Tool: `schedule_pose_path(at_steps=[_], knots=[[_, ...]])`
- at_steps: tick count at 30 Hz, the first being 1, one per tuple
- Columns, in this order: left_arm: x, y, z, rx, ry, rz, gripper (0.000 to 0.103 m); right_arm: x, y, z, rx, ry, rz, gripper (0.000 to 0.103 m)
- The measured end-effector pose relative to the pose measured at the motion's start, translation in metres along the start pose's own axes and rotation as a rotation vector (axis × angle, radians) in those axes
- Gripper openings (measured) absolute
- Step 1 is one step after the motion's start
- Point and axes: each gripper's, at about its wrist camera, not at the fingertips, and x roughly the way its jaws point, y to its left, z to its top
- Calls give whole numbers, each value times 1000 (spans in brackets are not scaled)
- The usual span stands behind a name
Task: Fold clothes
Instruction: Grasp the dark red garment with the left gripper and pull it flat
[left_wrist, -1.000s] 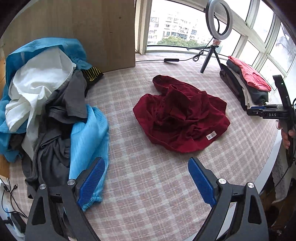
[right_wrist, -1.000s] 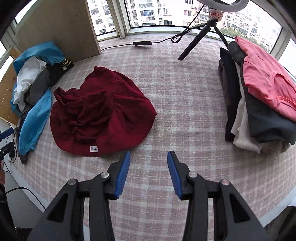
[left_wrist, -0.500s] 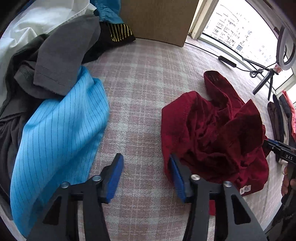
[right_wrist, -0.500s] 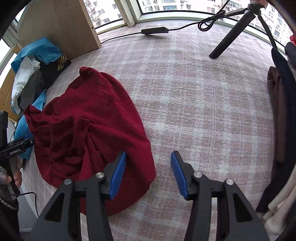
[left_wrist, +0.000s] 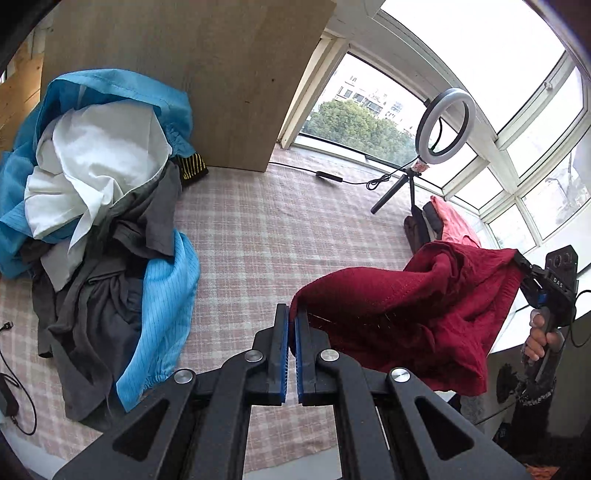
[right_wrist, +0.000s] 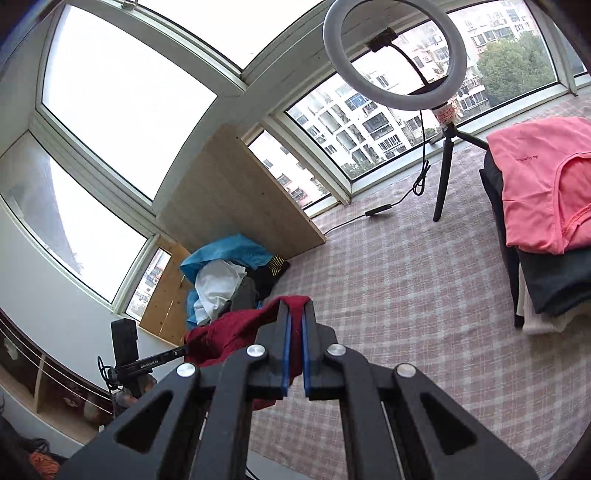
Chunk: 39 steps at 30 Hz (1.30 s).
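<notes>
Red garment: dark red garment (left_wrist: 413, 306) is up off the table, strung between the two grippers, sagging in the middle and pretty bunched.
Left gripper: left gripper (left_wrist: 291, 332) has its blue pads clenched on one edge of the cloth, fabric poking out right at the tips.
Right gripper: right gripper (right_wrist: 294, 332) is clamped on the other end, same deal, red cloth pinched between the pads and trailing off to the side.
Table: pink plaid tablecloth (left_wrist: 258, 229) underneath, bare stretch in the middle where I'd guess the piece gets laid flat.
Unfolded pile: messy heap of clothes (left_wrist: 99, 206) off to the left, blue, white and grey stuff tangled up, well apart from the red one.
Folded stack: folded stack (right_wrist: 535, 229) on the right side with a pink top on it, looks like a few pieces done.
Far end: ring light on a tripod (right_wrist: 395, 55) by the window.
Progress: I'd say partway, this one's just picked up, no fold in it yet, and the whole heap's left.
</notes>
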Motion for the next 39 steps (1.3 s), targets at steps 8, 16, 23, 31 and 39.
schedule_pose_path(at_steps=[8,16,23,31,39], knots=[[125,29,-16,123,252,298,44,150,-92,-49,32,406,-381,10],[173,-54,-29,339,309,162,74,169,-110,-79,-40,441,-452,27],[223,-44,-21,250,424,93,5,173,-120,-82,-33,437,-463,27],[112,-33,79,290,72,239,23,163,-117,-67,-70,407,-450,30],[94,35,62,268,57,340,51,194,-86,-82,-330,494,-427,36]])
